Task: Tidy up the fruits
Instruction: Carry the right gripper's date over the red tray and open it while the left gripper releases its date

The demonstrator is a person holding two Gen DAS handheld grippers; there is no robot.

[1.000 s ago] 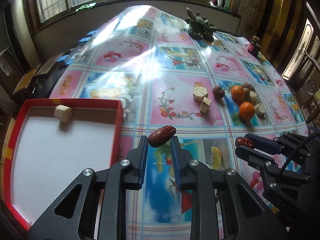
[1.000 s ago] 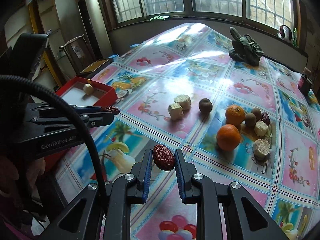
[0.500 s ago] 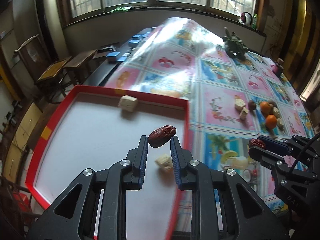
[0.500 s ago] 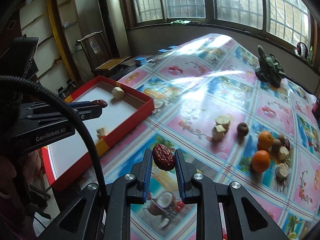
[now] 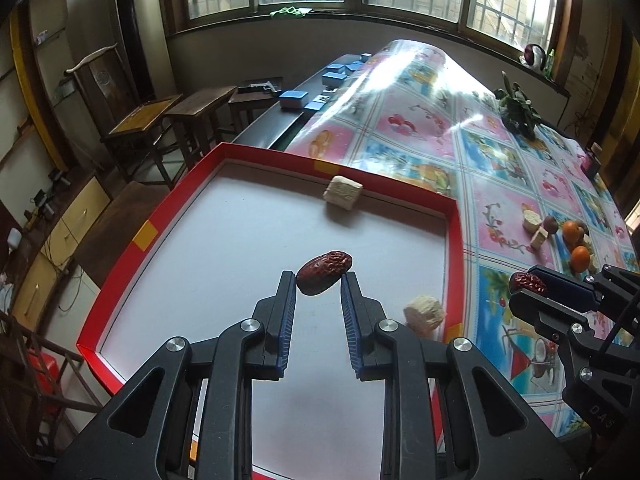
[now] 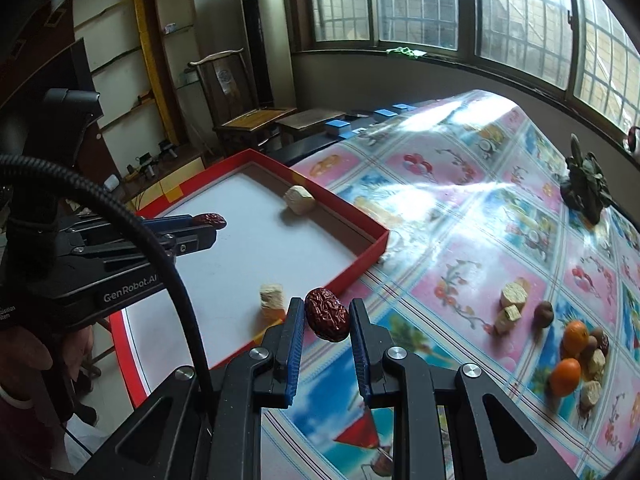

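Delivery step: a date is pinched in the left gripper at frame centre above the tray; a second date is clamped by the right gripper, lower centre, beside the tray's edge; release is judged next

Each fisheye looks forward along its own fingers, tilted down and close. The left view hangs over the red tray, facing the windows at 12 o'clock. The right view sits over the surface beside it. Both share the tray and the oranges.
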